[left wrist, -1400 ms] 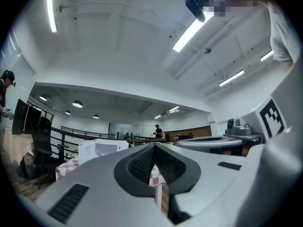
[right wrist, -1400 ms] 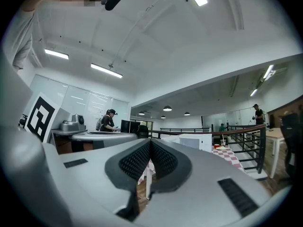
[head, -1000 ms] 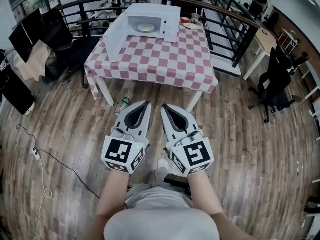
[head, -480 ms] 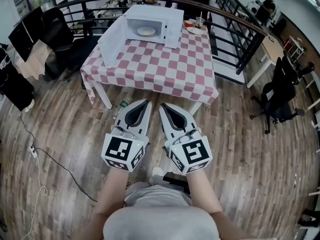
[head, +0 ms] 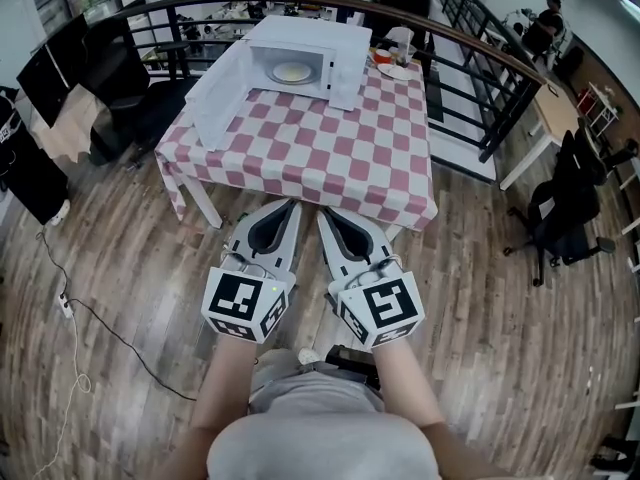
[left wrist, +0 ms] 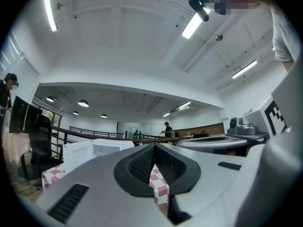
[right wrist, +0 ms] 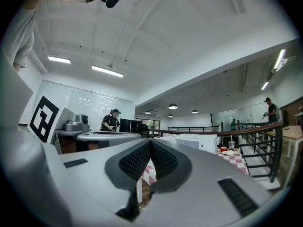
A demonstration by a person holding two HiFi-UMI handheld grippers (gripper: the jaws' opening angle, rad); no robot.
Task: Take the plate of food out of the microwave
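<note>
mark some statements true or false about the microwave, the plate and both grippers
1. The microwave door stands open. True.
2. The plate of food sits on the tablecloth in front of the microwave. False: it is inside the microwave.
3. The left gripper holds the plate. False: its jaws are together and empty, short of the table.
4. The right gripper is shut with nothing between its jaws. True.
5. The tablecloth is plain blue. False: it is checked red and white.

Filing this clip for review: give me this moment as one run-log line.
microwave: door open | plate: inside | left tongs: shut, empty | right tongs: shut, empty | both: short of microwave
</note>
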